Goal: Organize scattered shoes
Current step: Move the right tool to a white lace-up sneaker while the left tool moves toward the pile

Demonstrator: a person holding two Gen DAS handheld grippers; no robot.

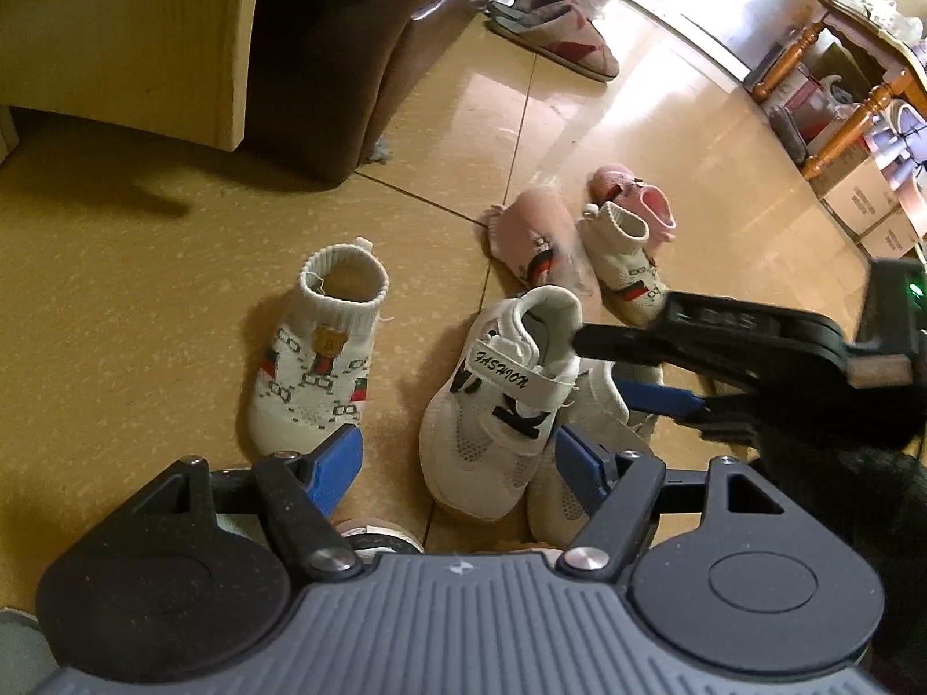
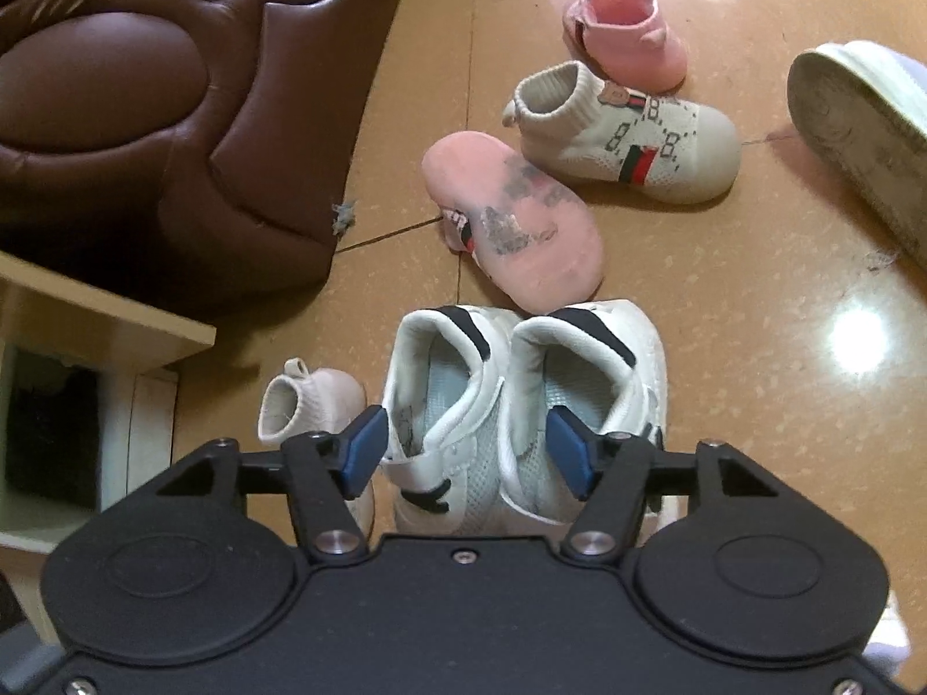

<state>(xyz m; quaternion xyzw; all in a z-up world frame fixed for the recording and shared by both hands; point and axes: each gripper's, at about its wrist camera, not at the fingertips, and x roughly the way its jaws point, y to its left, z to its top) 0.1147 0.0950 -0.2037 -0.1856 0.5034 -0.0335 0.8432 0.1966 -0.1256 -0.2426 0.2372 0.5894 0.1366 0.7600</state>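
Shoes lay scattered on the tiled floor (image 2: 753, 301) beside a brown sofa (image 2: 145, 116). Two white sneakers (image 2: 521, 399) stood side by side, heels away from the right camera. The right gripper (image 2: 463, 452) hung over them with fingers apart, pressing on nothing. The left gripper (image 1: 457, 463) was open too and empty, between a white sock shoe (image 1: 316, 370) and the sneakers. A pink shoe (image 2: 515, 220) lay sole up just behind the pair, touching one heel. I think the risk was a knock: the right fingers stood very near the collars, so a careless pull away could tip one sneaker or push it into the pink shoe.
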